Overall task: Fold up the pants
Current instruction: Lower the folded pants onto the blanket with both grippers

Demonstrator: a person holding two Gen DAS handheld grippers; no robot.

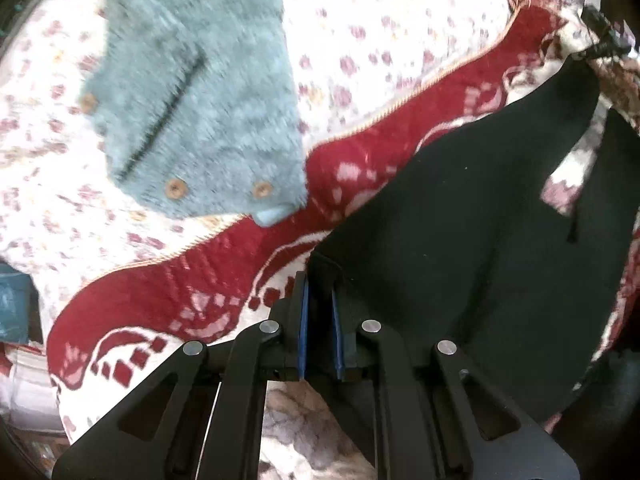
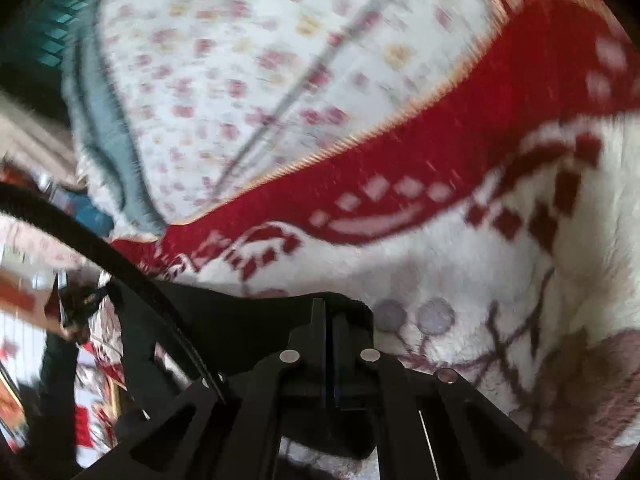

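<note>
While both the left gripper (image 1: 320, 296) and right gripper (image 2: 329, 320) are clamped on edges of the black pants (image 1: 460, 208), lifted over the red-and-white blanket (image 1: 360, 148), we judge the fold barely begun.

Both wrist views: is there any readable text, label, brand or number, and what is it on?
None readable in either view.
No lettering shows on the black pants, the blue fuzzy garment or the red-and-white blanket.
The colourful clutter at the right wrist view's left edge is too blurred to tell whether it holds print.
</note>
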